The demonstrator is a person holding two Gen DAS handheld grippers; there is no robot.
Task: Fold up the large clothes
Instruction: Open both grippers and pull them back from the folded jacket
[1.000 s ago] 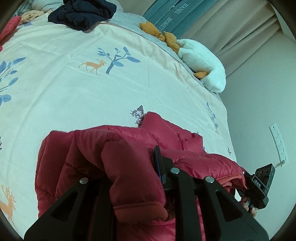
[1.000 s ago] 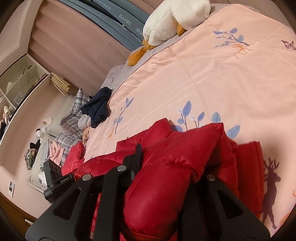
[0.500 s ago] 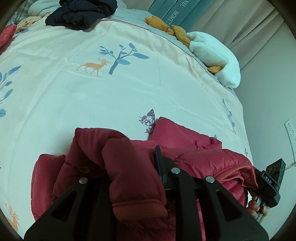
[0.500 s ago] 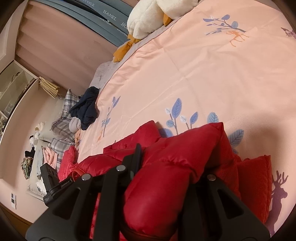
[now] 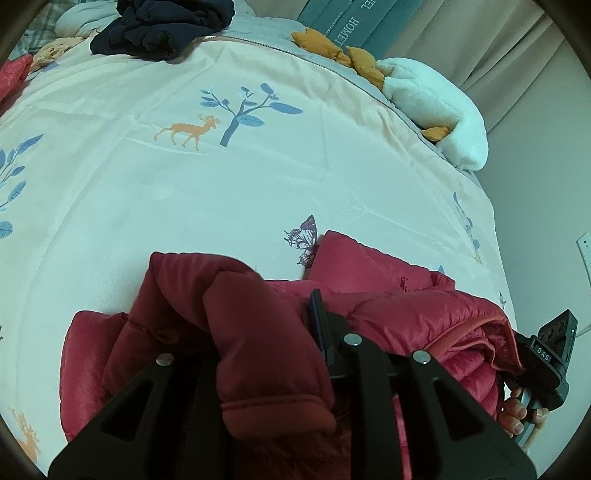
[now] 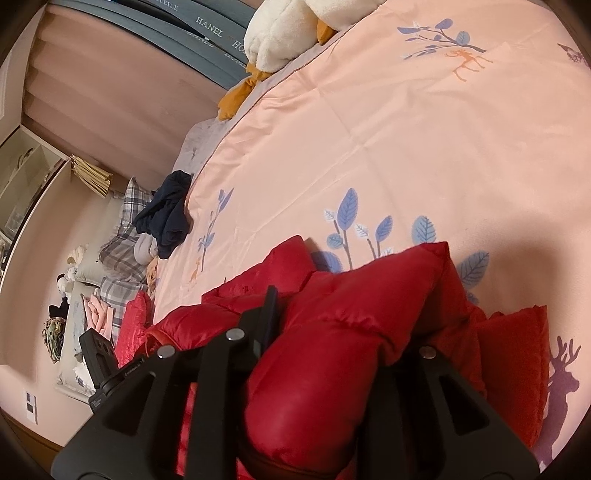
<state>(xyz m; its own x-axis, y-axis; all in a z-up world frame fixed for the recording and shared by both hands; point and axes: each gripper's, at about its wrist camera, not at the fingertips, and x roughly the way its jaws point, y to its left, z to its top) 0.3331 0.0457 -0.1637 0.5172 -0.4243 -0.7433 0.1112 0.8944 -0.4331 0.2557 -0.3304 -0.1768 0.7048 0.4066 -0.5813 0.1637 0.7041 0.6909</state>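
Red puffer jacket point(image 5: 388, 306) lies bunched at the near edge of the bed point(image 5: 221, 192), on the peach duvet printed with deer and trees. One padded sleeve or hem roll is caught in each tool.

Left tool point(image 5: 266, 332): jaws narrow, clamped on a thick fold ending in a ribbed cuff, which hangs back toward the camera. Jaws have just been easing open slightly, but fabric fills the gap and the pads press on it.

Right tool point(image 6: 343, 332): likewise narrow on a fat quilted roll of the jacket. Its jaws have just been opening too, more markedly; the roll sits between them, contact apparently kept. From the left wrist view the right tool body and the fingers point(image 5: 517, 413) holding it show at the far right end of the garment, so the two grips sit at opposite ends of it.

Judgement: holding both ends lets the folded-over layer be laid down evenly on the lower layer; both tools point downward at the bed, consistent with setting the fold down. Loosening jaws suggest release is near.

Risk: slick, springy fill may unroll once freed; pressing flat probably needed.

Elsewhere: dark navy garment point(image 5: 166, 26) heaped at far side, white plush toy point(image 5: 436, 107) at far right corner; both well apart from the jacket.
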